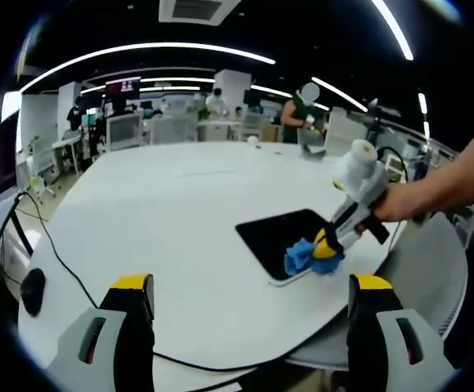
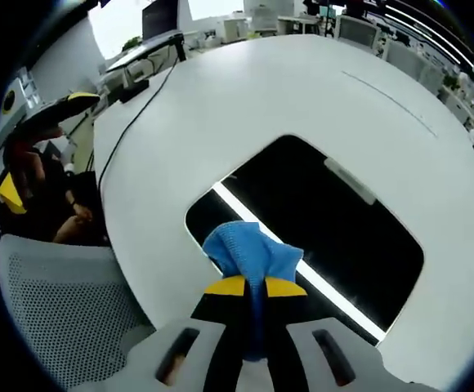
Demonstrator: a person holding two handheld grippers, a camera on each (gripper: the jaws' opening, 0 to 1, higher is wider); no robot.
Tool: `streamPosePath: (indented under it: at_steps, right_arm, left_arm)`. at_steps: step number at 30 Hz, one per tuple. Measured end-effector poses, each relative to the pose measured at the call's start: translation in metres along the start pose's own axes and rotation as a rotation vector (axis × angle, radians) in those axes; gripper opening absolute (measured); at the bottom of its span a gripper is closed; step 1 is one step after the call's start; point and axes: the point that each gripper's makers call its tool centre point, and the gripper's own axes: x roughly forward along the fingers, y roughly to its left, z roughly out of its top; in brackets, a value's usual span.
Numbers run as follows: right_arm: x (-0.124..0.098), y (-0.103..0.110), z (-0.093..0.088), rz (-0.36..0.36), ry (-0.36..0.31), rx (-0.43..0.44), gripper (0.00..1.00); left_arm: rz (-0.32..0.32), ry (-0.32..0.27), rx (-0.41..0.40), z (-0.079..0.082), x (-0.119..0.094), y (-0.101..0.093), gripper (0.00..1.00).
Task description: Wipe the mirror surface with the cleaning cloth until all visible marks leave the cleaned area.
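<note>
1. Mirror (image 2: pixel 319 220) lies flat on the white table (image 2: pixel 245 98), a dark rounded rectangle with a pale rim, close to the table's near right edge in the left gripper view (image 1: pixel 290 237); a bright strip of ceiling light reflects across it in the right gripper view.
2. Cleaning cloth (image 2: pixel 249 253) is blue and bunched; it sits on the near end of the mirror, pinched between the yellow-tipped jaws of the right gripper (image 2: pixel 253 287), which are closed tight on it with no gap showing beyond the cloth's thickness.
3. Seen from the left gripper view, the right gripper (image 1: pixel 328 243) comes in from the right, held by a person's hand (image 1: pixel 400 200), and presses the cloth (image 1: pixel 306 257) down at the mirror's near right corner.
4. Left gripper (image 1: pixel 253 286) hovers over the near side of the table with its jaws spread wide and nothing between them; a black cable (image 1: pixel 65 261) trails across the table to its left.
5. Key relation: most of the mirror stretches away from the cloth, its long axis running far and to the right in the right gripper view; the right gripper is on it, the left well apart from it.
6. Judged from this, the wipe is under way with most of the glass ahead; whether marks remain cannot be told, as the surface reads only as dark reflection.
</note>
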Motion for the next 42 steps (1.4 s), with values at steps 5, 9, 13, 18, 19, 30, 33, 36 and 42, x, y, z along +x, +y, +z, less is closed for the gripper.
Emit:
streamPosePath:
  at_steps: [5,9,13,18,19,30,33,36,42]
  right_arm:
    - [0.001,-0.003,0.002,-0.008,0.01,0.015,0.0]
    - [0.003,-0.007,0.007,-0.015,0.006,0.02,0.0]
    - [0.004,-0.011,0.01,-0.022,0.007,0.031,0.0]
    - [0.005,-0.014,0.012,-0.023,0.005,0.037,0.0]
    - [0.005,-0.016,0.013,-0.031,0.0,0.025,0.0]
    - [0.007,-0.026,0.02,-0.028,0.0,0.05,0.0]
    - [0.007,-0.029,0.023,-0.033,-0.001,0.052,0.0]
    - [0.009,-0.033,0.026,-0.036,0.0,0.051,0.0]
    - [0.01,-0.039,0.031,-0.035,0.006,0.05,0.0]
  left_arm:
    - [0.003,0.001,-0.007,-0.001,-0.001,0.001,0.99]
    - [0.007,-0.005,-0.019,0.001,0.0,0.0,0.99]
    - [0.0,-0.007,-0.006,0.003,0.002,-0.003,0.99]
    - [0.003,-0.018,-0.02,0.004,0.004,-0.002,0.99]
    - [0.002,-0.017,-0.019,0.003,0.005,-0.002,0.99]
    - [-0.016,-0.025,-0.031,0.008,0.009,-0.002,0.99]
    - [-0.009,-0.029,-0.036,0.01,0.009,0.0,0.99]
    - [-0.005,-0.032,-0.037,0.011,0.009,0.002,0.99]
    - [-0.002,-0.034,-0.036,0.011,0.009,0.003,0.99]
